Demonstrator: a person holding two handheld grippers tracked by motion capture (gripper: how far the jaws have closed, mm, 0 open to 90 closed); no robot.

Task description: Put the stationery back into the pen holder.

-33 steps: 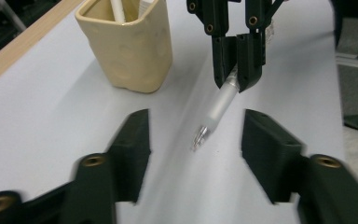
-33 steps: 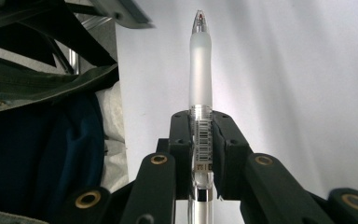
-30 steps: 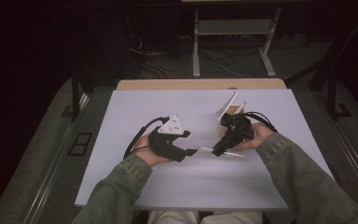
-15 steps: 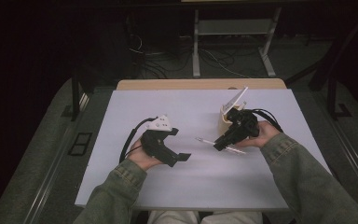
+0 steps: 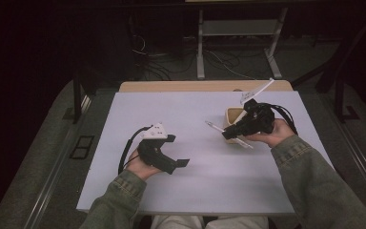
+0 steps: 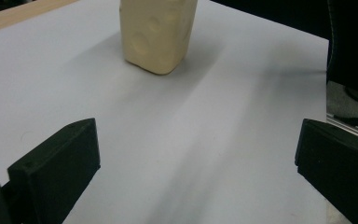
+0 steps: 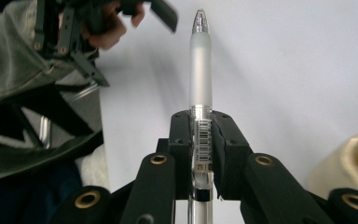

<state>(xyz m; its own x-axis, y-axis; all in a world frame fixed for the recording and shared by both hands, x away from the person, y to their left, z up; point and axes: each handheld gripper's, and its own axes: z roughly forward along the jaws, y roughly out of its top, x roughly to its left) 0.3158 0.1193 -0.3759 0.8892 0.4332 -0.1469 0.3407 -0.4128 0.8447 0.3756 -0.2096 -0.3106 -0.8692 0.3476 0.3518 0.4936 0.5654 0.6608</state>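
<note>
The lower end of the frosted white plastic pen (image 7: 201, 70) is hidden between the black jaws in the right gripper view, and the cream-coloured rectangular holder (image 6: 157, 33) is cut off at the top edge of the left gripper view, so its opening cannot be seen there. In the high view the holder (image 5: 232, 116) is partly covered by the right gripper (image 5: 232, 133), and a white stick-like item (image 5: 257, 90) leaning out of it cannot be made out clearly. The pen (image 5: 215, 127) is clamped by the closed jaws of the right gripper (image 7: 201, 140), its tip projecting beyond them, just beside the holder on the white table top (image 5: 200, 181). The left gripper (image 5: 174, 150) is held low over the table, well apart from the pen, with its jaws spread wide and nothing between them. Both hands are kept above the table, the green sleeves (image 5: 314, 181) entering from the bottom edge.
</note>
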